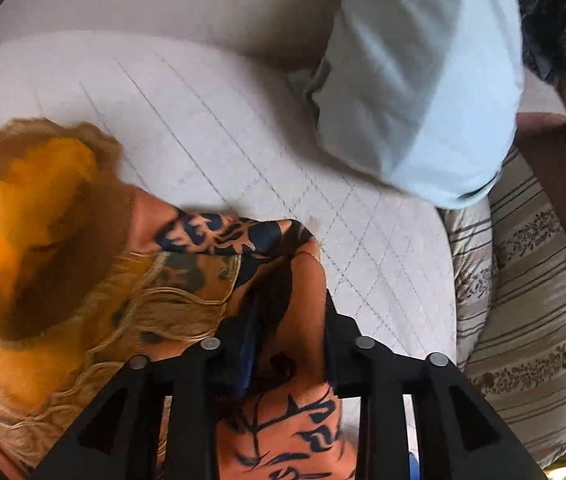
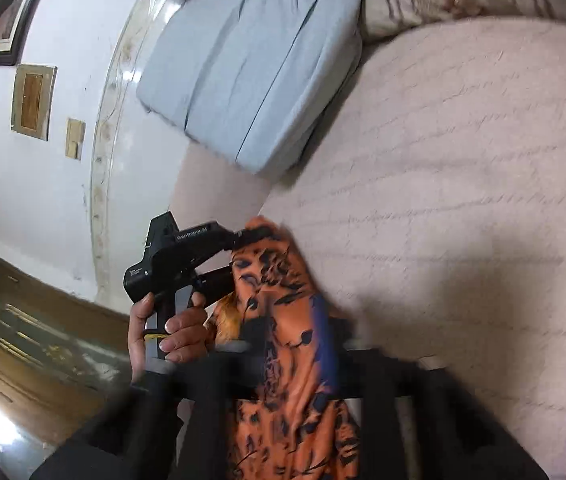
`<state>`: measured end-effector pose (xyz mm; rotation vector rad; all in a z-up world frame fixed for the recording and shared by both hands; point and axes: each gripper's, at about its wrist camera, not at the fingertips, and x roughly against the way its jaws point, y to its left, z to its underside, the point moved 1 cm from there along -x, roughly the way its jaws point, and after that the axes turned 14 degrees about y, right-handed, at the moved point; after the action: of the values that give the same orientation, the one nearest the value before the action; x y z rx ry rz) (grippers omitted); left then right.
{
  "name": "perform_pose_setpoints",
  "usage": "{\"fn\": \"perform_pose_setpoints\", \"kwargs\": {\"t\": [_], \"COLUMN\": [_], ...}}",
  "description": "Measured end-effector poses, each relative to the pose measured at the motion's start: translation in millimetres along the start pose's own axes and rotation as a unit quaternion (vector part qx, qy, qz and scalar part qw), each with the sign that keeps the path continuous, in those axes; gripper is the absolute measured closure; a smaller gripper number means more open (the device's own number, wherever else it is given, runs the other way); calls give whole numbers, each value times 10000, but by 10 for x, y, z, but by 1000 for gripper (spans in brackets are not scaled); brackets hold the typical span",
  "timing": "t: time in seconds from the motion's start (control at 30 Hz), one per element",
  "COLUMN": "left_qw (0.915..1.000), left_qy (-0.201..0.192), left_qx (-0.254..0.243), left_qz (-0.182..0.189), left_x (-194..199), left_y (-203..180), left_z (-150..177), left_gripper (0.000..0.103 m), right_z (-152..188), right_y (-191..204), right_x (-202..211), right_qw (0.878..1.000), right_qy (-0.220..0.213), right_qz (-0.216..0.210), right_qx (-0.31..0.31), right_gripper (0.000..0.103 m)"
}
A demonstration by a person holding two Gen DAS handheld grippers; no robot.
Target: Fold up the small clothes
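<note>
An orange cloth with dark navy markings (image 1: 283,420) lies bunched on the white quilted bed (image 1: 243,120). In the left wrist view my left gripper (image 1: 285,312) stands over it, its black fingers apart and the cloth filling the gap. The right wrist view shows the same gripper (image 2: 243,254) at the cloth's far peak, held by a hand (image 2: 175,328). My right gripper (image 2: 295,320) is blurred. Its fingers are spread, and the orange cloth (image 2: 283,420) runs loosely between them. A golden yellow garment with lace trim (image 1: 23,220) lies just left of the orange cloth.
A light blue pillow (image 2: 243,80) leans at the head of the bed, with a striped floral pillow (image 1: 531,280) beside it and something dark and furry (image 1: 555,28) behind. The bed's left edge drops to a wall with small frames (image 2: 31,96) and a brown floor.
</note>
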<state>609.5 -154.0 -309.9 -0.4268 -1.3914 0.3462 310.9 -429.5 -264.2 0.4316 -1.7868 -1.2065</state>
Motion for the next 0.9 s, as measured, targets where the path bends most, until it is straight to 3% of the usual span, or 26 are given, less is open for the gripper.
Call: {"fn": "perform_pose_setpoints", "kwargs": {"t": [0.07, 0.2, 0.27, 0.3, 0.33, 0.47, 0.57, 0.67, 0.77, 0.8, 0.83, 0.87, 0.9], "left_qw": [9998, 9987, 9980, 9972, 9965, 9986, 9961, 9959, 9932, 9909, 9868, 9818, 9760], "left_qy": [-95, 45, 112, 113, 139, -136, -239, -378, -769, -968, -1182, -1353, -1531], "left_qx": [-157, -273, -236, -232, -243, -332, -393, -374, -360, -250, -102, 26, 220], "left_qz": [-31, -422, -570, -699, -785, -386, -747, -733, -797, -900, -1104, -1333, -1530], "left_x": [89, 54, -91, -90, -172, -60, 124, 468, 1002, 1208, 1394, 1555, 1729], "left_y": [-34, -115, -171, -189, -225, -316, -272, -104, 206, 380, 543, 680, 878], "left_z": [69, 211, 212, 221, 228, 294, 400, 674, 1070, 1214, 1334, 1419, 1522], "left_gripper": [70, 72, 80, 95, 97, 97, 95, 94, 90, 78, 63, 55, 49], "right_z": [16, 46, 26, 27, 32, 14, 17, 27, 13, 17, 32, 56, 92], "right_y": [-16, -132, -176, -213, -221, -75, 98, -91, -46, 61, 120, 209, 334], "right_x": [-21, -269, -442, -519, -565, -361, -314, -539, -456, -366, -313, -250, -178], "right_qw": [9998, 9986, 9972, 9964, 9959, 9986, 9982, 9929, 9949, 9957, 9955, 9947, 9933], "right_qy": [56, 477, 616, 694, 767, 479, 275, 612, 586, 437, 335, 214, 86], "right_qz": [-196, 38, -36, -53, 8, 33, 491, 1014, 819, 810, 845, 912, 940], "right_qx": [-64, -239, -424, -475, -479, -239, 204, -105, -31, 144, 265, 431, 660], "right_gripper": [45, 45, 53, 74, 98, 98, 98, 98, 92, 88, 74, 63, 43]}}
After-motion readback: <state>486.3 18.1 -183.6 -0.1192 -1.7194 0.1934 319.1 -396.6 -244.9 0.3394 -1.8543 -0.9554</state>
